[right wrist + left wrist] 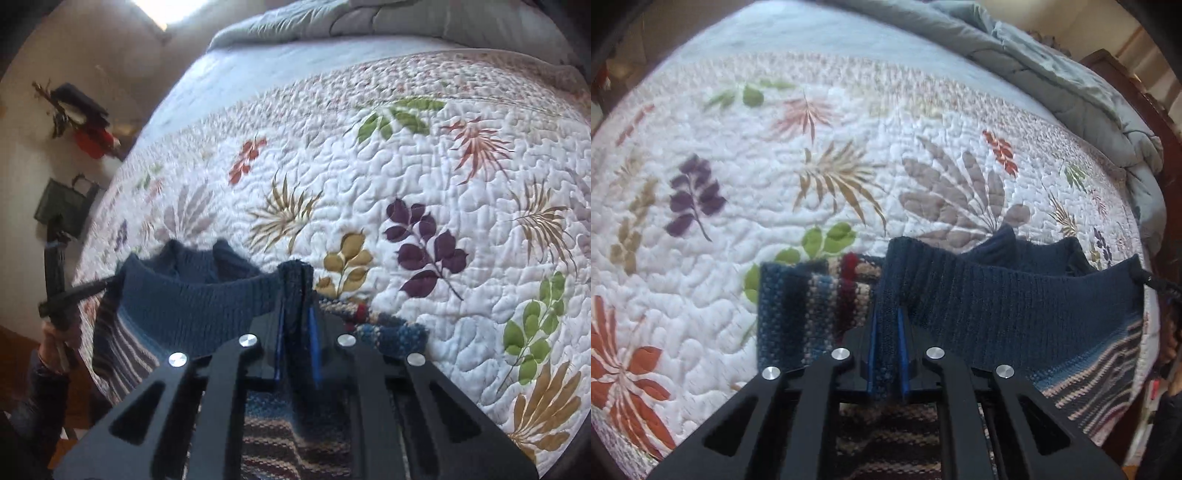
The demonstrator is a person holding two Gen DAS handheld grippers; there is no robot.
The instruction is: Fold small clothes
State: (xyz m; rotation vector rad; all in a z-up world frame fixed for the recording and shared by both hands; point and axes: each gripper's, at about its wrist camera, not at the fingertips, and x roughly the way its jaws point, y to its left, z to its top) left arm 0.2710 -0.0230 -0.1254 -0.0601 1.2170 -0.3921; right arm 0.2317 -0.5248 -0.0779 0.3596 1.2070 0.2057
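Observation:
A small knit sweater point(997, 295) with a navy ribbed collar and striped body is held stretched above the bed quilt point(775, 184). My left gripper point(887, 317) is shut on the sweater's shoulder edge; a striped sleeve point(809, 306) hangs to its left. My right gripper point(297, 295) is shut on the opposite shoulder of the sweater point(192, 306); a sleeve point(388, 328) hangs to its right. The left gripper shows in the right wrist view point(107, 282), pinching the far collar corner. The right gripper's tip shows in the left wrist view point(1145, 278).
The white quilt with leaf prints point(424, 184) covers the bed. A grey bunched duvet point(1052, 74) lies along the far side. A wooden bed frame point(1123, 77) stands behind it. Bags hang on the wall point(70, 206) beyond the bed edge.

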